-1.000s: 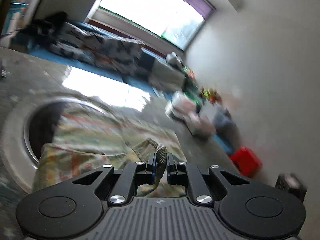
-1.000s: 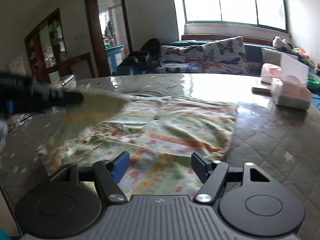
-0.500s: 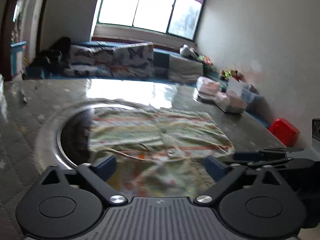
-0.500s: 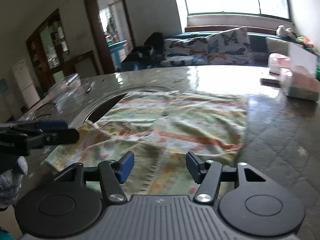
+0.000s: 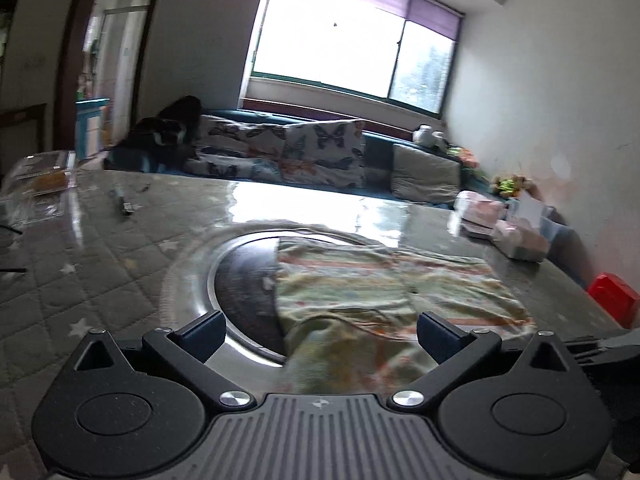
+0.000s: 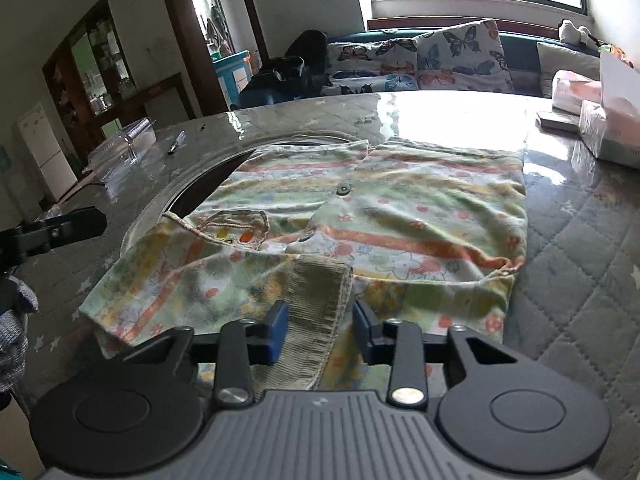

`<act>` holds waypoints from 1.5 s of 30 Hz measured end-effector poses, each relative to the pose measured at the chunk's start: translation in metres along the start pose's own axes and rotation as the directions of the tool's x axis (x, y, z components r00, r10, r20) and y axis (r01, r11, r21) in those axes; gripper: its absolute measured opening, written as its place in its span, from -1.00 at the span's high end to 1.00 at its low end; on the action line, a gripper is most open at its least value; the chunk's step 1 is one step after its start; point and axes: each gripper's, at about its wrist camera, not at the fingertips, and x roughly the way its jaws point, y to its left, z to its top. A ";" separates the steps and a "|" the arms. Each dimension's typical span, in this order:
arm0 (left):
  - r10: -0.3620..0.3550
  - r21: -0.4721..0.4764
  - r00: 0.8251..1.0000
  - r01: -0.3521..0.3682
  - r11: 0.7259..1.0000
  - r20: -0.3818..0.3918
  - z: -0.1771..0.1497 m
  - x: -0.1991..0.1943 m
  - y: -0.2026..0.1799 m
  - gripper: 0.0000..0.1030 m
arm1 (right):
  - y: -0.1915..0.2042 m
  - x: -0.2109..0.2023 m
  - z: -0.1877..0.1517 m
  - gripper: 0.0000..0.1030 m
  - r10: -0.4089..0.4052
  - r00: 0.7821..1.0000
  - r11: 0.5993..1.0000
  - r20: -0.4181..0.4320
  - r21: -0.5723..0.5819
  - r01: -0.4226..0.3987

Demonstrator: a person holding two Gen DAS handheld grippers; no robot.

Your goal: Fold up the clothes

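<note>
Right wrist view shows the shirt (image 6: 380, 216) spread on the quilted table (image 6: 580, 248), its far left part lying over a round dark inset (image 6: 188, 196) in the tabletop. It is a small printed top with a chest pocket (image 6: 236, 228) and buttons down the front. One sleeve already lies across the body, and its ribbed cuff (image 6: 320, 304) sits right between the fingers of my right claw (image 6: 318, 330). Those jaws stand partly apart on either side of the cuff, near it but not pinching it as far as I can judge (the blue pads show a gap on both sides).

My left claw (image 5: 318, 332) is wide apart and holds nothing; it hovers over the near left edge of the shirt (image 5: 384, 292), with the inset's rim (image 5: 192, 280) just beside it.

I judge this as mid-fold: sleeves tucked in, body not yet doubled over. The next move calls for a grip at each near corner, or at the near hem, so both claws can carry that edge toward the far edge together. I would want the cuff left lying flat, since dragging it would undo the sleeve fold.

Farther out sit tissue packs (image 6: 608, 120) at the right, a clear plastic box (image 6: 120, 144) at the left, and a sofa (image 6: 420, 56) under the window.
</note>
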 end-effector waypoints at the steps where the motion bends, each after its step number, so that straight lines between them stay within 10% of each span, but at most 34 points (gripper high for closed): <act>1: 0.010 -0.005 1.000 -0.010 1.000 -0.003 0.000 0.000 0.002 -1.00 | 0.001 0.000 0.000 0.46 0.002 1.000 1.000 -0.002 0.000 -0.002; 16: 0.086 -0.008 0.995 -0.086 0.996 -0.060 -0.012 0.007 0.010 -1.00 | 0.003 -0.023 0.000 0.86 -0.029 0.997 0.999 0.072 0.019 0.027; 45: 0.169 0.123 0.971 -0.150 0.981 -0.171 -0.003 0.063 -0.005 -1.00 | 0.003 -0.002 0.011 0.51 -0.082 0.995 0.992 0.059 -0.091 0.087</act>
